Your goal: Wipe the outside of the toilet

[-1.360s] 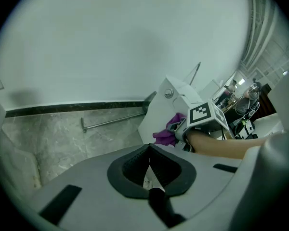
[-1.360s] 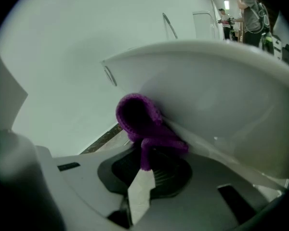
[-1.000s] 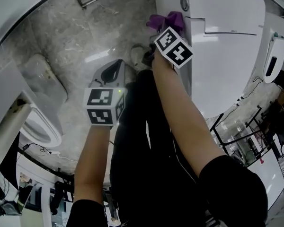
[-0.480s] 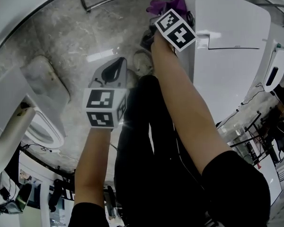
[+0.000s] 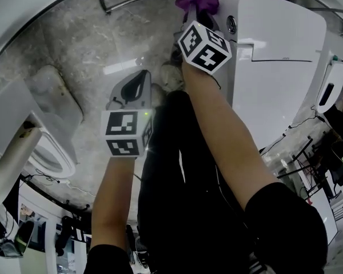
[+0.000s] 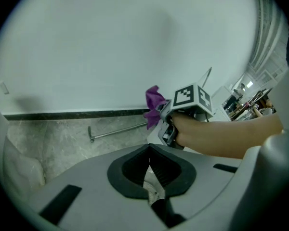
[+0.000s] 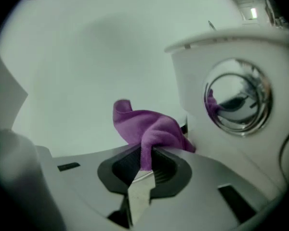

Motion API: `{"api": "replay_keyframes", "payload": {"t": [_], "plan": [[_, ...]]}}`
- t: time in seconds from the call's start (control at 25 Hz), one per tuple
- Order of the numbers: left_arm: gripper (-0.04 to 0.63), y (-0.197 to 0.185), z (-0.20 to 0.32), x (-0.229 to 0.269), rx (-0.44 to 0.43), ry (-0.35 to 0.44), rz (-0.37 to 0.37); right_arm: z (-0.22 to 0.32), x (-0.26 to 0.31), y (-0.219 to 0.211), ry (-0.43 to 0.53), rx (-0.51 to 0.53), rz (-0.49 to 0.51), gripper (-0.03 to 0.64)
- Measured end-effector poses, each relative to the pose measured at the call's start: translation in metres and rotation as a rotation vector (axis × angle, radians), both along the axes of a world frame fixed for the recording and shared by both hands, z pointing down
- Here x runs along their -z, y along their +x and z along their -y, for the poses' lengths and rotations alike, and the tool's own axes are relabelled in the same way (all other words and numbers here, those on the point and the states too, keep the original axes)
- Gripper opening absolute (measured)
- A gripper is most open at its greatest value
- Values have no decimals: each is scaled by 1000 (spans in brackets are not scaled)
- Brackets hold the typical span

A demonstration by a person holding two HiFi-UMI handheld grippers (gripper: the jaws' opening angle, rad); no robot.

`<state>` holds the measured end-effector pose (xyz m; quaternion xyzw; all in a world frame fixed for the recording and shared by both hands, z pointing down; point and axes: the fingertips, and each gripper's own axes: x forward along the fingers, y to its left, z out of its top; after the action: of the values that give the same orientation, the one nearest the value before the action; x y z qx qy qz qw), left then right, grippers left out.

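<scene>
Right tongs (image 7: 143,166) clenched on purple cloth (image 7: 149,129), raised to upper side of toilet (image 5: 274,67) tank, just beside chrome flush button (image 7: 238,97). Cloth bunch leads, ready to wipe. Left tongs (image 6: 149,170) closed, empty, parked low over floor (image 5: 74,50), clear of work.

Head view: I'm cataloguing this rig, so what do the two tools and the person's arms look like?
The left tool and right tool are grey plastic with black-lined jaw openings. Each carries a cube bearing black-and-white square markers. The person wears short black sleeves, with the forearms bare.
</scene>
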<state>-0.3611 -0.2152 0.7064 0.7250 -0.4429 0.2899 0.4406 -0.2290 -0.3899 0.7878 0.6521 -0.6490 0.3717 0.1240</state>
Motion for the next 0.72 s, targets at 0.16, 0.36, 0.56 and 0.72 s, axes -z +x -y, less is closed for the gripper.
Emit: {"api": "replay_keyframes", "payload": {"t": [0.16, 0.36, 0.56, 0.72], "plan": [[6, -7, -4, 23, 31, 66, 16, -28, 48, -24, 75, 146, -1, 48], [6, -7, -23, 76, 72, 104, -18, -85, 122, -14, 92, 219, -45, 48], [6, 0, -41, 157, 98, 158, -52, -136, 217, 2, 113, 296, -57, 48], [6, 12, -47, 222, 82, 215, -89, -162, 295, 22, 168, 334, -121, 48]]}}
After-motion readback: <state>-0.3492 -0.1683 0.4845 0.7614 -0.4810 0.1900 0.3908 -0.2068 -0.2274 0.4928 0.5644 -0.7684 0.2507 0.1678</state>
